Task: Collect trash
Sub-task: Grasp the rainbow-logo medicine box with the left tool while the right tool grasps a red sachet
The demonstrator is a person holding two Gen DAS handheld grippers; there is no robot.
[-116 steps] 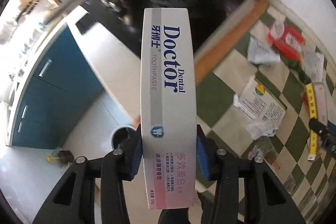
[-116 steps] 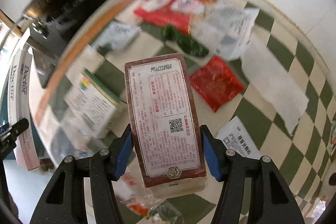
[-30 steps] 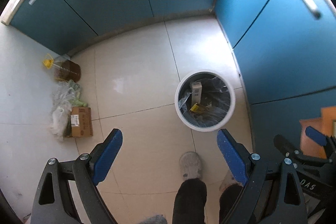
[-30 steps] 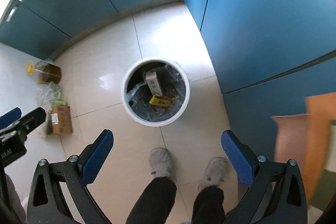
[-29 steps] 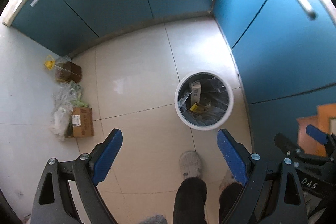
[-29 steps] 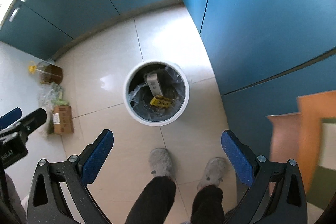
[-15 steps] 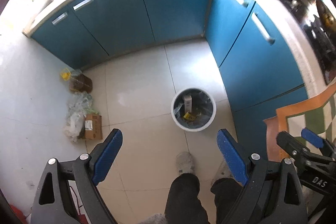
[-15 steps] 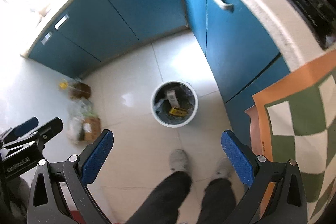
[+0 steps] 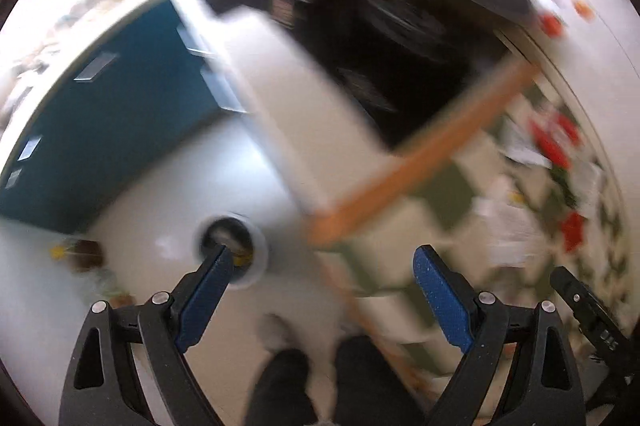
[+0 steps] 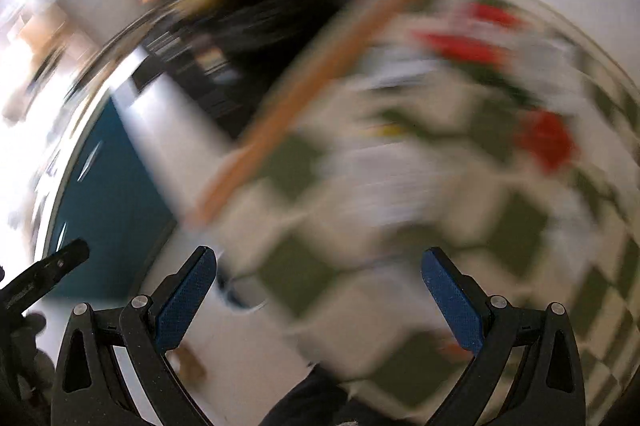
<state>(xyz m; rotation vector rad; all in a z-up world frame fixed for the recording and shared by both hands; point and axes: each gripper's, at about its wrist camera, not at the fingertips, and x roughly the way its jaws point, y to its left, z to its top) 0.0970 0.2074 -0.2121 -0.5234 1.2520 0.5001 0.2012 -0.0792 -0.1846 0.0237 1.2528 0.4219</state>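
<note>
Both views are blurring strongly. The left gripper [image 9: 320, 266] and the right gripper [image 10: 320, 266] are showing their jaws wide apart, holding nothing. The trash bin [image 9: 231, 249] is standing on the pale floor at the near left, just behind the left gripper's blue pad. The trash [image 10: 544, 142], red and white wrappers, is lying on the checkered cloth [image 10: 512, 226] at the far right. The step in hand seems to be reaching for more trash; the next move is calling for closing on one wrapper
</note>
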